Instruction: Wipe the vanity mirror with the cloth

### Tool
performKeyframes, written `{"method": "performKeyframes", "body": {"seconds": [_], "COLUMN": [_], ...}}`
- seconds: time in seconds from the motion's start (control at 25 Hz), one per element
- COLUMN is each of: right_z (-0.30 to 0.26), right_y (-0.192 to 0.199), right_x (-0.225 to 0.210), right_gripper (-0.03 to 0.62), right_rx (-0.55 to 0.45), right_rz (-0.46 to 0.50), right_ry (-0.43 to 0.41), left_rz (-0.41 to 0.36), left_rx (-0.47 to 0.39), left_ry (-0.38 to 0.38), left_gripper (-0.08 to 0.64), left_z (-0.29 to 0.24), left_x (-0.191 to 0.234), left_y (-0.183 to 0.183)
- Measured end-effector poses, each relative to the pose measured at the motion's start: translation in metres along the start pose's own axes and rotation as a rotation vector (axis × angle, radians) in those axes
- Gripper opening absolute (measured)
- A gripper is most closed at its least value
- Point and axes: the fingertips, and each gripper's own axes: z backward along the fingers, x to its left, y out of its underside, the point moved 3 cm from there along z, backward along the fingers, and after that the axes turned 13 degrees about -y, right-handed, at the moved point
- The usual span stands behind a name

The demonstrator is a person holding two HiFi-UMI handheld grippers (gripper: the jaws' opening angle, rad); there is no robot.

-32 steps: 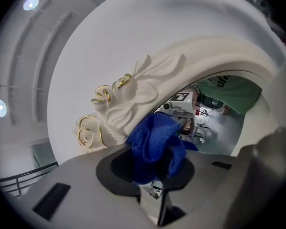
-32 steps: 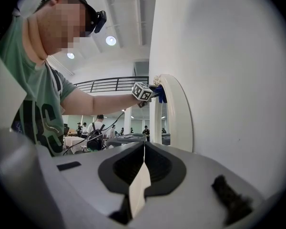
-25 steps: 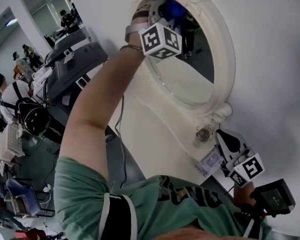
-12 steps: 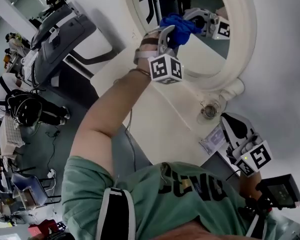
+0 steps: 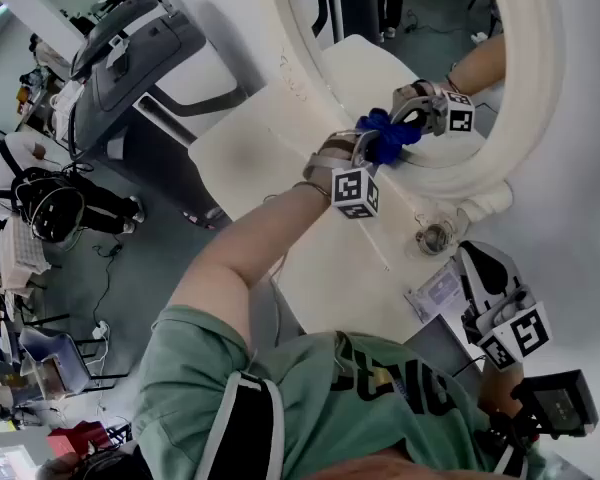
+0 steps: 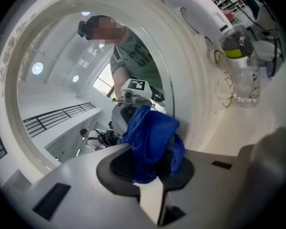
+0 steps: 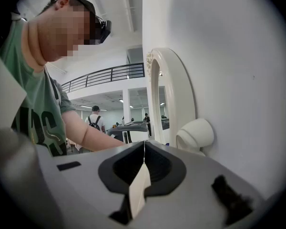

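As it waits low at my right side, right gripper point(image 7: 144, 151): jaws pressed together on nothing, idle and well apart from the work.
Left gripper point(image 5: 368, 153): jaws pinching the cloth point(image 5: 385, 140), a blue wad bunched between them and spilling out past the tips.
Cloth position: at the bottom edge of the mirror point(image 5: 380, 63), where the glass meets the lower frame point(image 5: 525, 98). I can't tell whether it presses on the glass or on the frame's lip.
Change: a second ago I had this gripper up by the rosette at the top of the oval. Half a second ago it was at mid-glass, and now it is down at the bottom rim, with the cloth clamped all the way.
Meaning: I read that as one full stroke, top to bottom. The rest of the glass probably still needs passes, so the wipe is under way, not finished.
Cloth axis: none worth naming, since it is a crumpled lump. It leads out of the jaws toward the glass.
Mirror facing: the glass looks out from the wall point(image 7: 229, 56) toward me, and it shows the cloth and the gripper reflected.
Mirror axis: a tall oval with its long axis upright, standing on the table point(image 5: 270, 158) against the wall. The right gripper view catches it nearly edge-on.
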Motion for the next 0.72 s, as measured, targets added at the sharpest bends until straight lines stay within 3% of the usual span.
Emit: {"method": "performKeyframes", "body": {"seconds": [0.16, 0.48, 0.6, 0.72], "right_z": [0.001, 0.005, 0.008, 0.011], "right_y": [0.001, 0.000, -0.005, -0.009], "right_x": [-0.003, -0.006, -0.007, -0.011], "right_gripper": [0.014, 0.014, 0.014, 0.014], "right_rx": [0.008, -0.034, -0.059, -0.080], "right_rz": [0.006, 0.040, 0.053, 0.066], "right_ry": [0.000, -0.001, 0.009, 0.018], "left_rz": [0.003, 0.014, 0.037, 0.050], "left_rx": [0.014, 0.045, -0.008, -0.097], "left_ry": [0.070, 0.188, 0.101, -0.075], "left_gripper": [0.080, 0.081, 0.082, 0.083], "left_z": [0.000, -0.005, 0.003, 0.016], "left_x": [-0.024, -0.021, 0.037, 0.136], "left_y": [0.010, 0.011, -0.005, -0.038]}}
